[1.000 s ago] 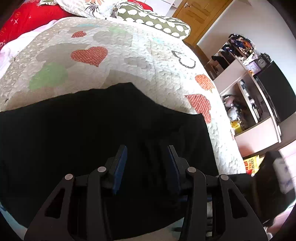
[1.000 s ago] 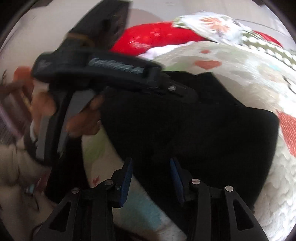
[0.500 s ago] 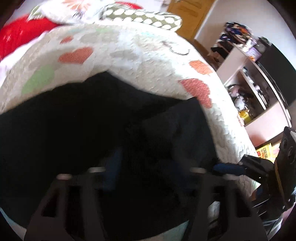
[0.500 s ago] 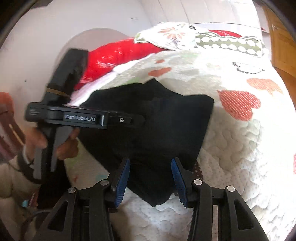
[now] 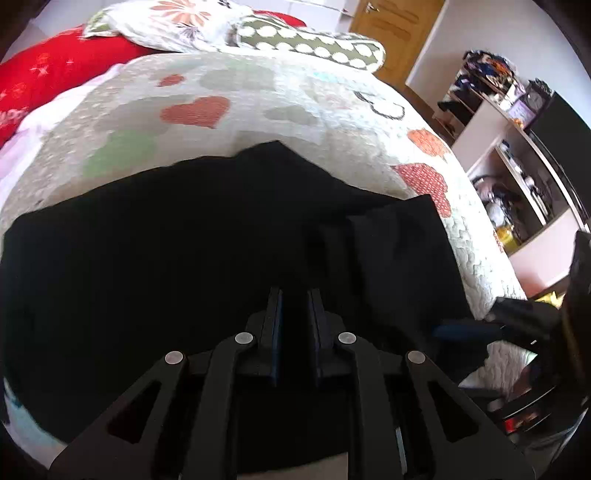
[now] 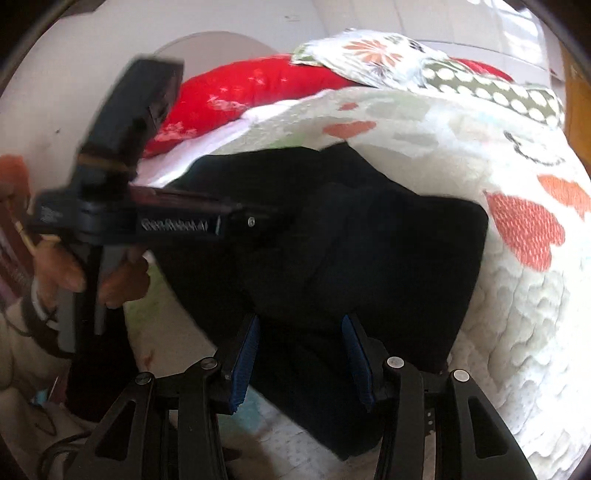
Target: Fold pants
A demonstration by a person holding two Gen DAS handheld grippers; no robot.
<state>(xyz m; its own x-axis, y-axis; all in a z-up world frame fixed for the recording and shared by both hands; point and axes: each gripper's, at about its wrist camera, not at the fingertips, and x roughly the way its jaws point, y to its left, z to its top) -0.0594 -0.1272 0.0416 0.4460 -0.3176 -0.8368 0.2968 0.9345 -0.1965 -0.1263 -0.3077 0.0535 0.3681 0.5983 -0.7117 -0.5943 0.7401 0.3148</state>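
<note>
Already partly folded, the black pants [image 5: 155, 280] lie on the quilted bed [image 5: 258, 110]. Left gripper [image 5: 295, 295] has its jaws pinched on the dark cloth; right gripper [image 6: 301, 325] hovers, jaws apart. A thin pinch could slip, dropping the fold.

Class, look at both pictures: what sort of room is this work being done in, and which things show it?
Most likely a bedroom in a home. A bed covered by a white quilt with heart patches, a green pillow with white dots at its head, and cluttered white shelves beside a wooden door.
</note>
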